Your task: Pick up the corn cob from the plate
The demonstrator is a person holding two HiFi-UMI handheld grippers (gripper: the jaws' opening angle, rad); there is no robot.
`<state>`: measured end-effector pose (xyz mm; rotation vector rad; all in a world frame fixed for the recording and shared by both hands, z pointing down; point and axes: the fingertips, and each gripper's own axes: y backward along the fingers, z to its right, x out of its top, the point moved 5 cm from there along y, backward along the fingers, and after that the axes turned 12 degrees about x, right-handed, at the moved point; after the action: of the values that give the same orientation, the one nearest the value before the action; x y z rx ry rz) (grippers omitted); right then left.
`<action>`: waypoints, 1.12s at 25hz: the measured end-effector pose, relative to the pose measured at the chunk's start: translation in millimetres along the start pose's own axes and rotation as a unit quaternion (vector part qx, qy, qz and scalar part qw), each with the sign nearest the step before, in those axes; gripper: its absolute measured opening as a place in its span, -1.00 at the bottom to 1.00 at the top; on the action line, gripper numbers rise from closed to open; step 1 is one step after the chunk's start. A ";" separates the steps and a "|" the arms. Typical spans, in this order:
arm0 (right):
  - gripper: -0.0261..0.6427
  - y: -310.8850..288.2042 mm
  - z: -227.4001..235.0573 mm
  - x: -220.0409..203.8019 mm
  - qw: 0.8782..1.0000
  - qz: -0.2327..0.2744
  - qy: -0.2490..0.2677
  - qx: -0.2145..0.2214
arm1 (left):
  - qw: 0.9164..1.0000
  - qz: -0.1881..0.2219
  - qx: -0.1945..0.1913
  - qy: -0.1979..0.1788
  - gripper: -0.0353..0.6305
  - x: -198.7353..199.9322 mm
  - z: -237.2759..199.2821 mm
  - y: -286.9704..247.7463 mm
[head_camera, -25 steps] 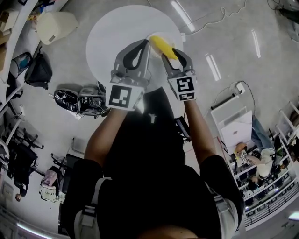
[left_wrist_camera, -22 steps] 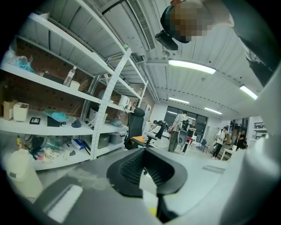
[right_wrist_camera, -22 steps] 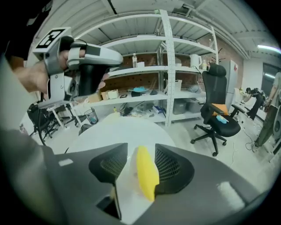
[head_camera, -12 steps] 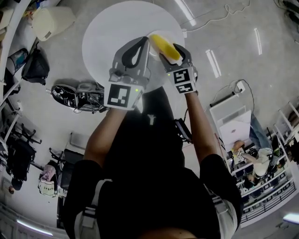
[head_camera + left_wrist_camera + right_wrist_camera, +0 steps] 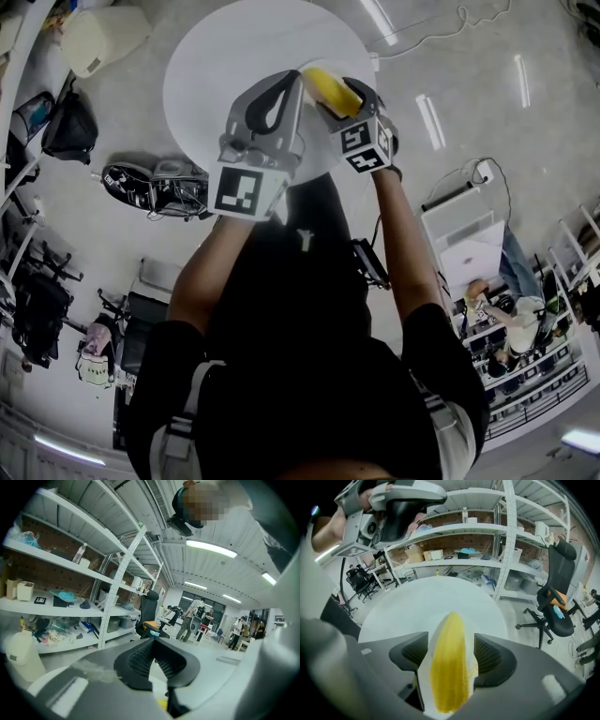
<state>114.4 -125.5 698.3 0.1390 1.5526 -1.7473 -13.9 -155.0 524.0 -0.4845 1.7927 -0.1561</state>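
Corn cob (image 5: pixel 449 663) lies squarely between the jaws of the right claw (image 5: pixel 451 654), which have just been opening and now stand wide apart. There is a narrow gap on each side of the cob, so the ribbed pads are not pressing on it and nothing is gripped yet. Its long axis runs straight along the line the claw points, with the blunt near end deep in the throat and the tapered far end reaching out past the jaw tips. A closing stroke would therefore meet it across its width, which looks like the right way to take it. The cob rests on the plate (image 5: pixel 423 679), whose white rim shows on both sides between cob and pads. The plate sits near the edge of the round white surface (image 5: pixel 417 606) closest to the person. From the right gripper view the claw looks steeply down on the cob. Whether the pads already sit low enough beside it to catch its flanks rather than its top cannot be told. In the head view the left claw (image 5: pixel 291 82) hangs just to the left of the cob, its jaw tips together with nothing between them, so the right claw is plainly the one placed for the pick.
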 end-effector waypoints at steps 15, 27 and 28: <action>0.05 -22.8 6.4 -7.1 0.999 -0.027 0.014 0.031 | 1.000 -0.005 0.005 0.010 -0.89 -5.1 -3.6 -6.2; 0.00 -28.4 4.6 -12.7 0.999 -0.021 0.032 0.017 | 1.000 -0.008 0.009 0.019 -0.89 -9.0 -4.4 -8.3; -0.02 -28.0 4.2 -12.7 0.999 -0.017 0.032 0.016 | 1.000 -0.008 0.009 0.019 -0.89 -8.9 -3.9 -8.4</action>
<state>108.0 -124.7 728.6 0.1867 1.5804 -1.8107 -13.7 -159.5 536.0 -0.4856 1.8231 -0.1927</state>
